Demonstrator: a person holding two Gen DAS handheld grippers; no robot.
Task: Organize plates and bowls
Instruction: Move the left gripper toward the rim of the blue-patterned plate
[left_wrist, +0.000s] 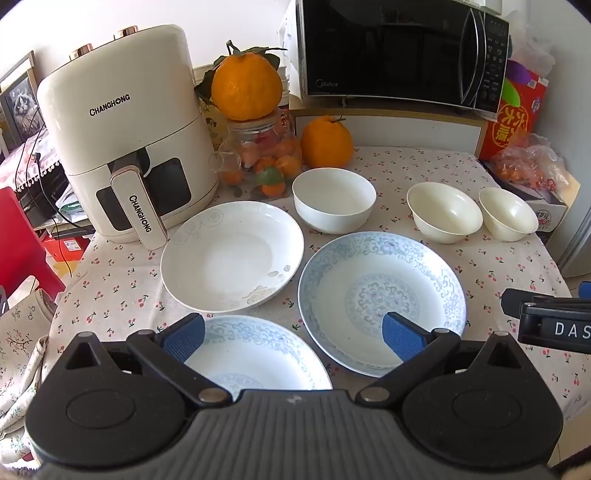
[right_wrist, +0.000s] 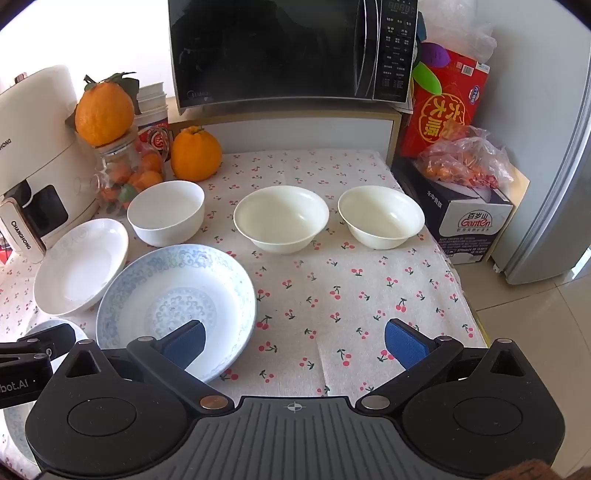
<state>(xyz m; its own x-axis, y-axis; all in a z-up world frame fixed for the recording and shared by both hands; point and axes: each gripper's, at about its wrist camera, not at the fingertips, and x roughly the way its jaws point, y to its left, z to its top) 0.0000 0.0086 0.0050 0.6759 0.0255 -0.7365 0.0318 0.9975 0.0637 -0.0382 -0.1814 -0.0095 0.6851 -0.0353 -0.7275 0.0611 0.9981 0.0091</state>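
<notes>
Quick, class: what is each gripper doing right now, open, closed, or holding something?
Left gripper: open, fingers spread above the blue-patterned plates, holding nothing.
Right gripper: open, holding nothing, over the cherry-print tablecloth.

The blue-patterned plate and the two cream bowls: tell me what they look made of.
Blue-patterned plate: likely glazed porcelain, glossy with blue scrollwork printed under the shine. Two cream bowls: ivory and smooth with a softer sheen, so ceramic or possibly melamine; the look leaves it open.
</notes>
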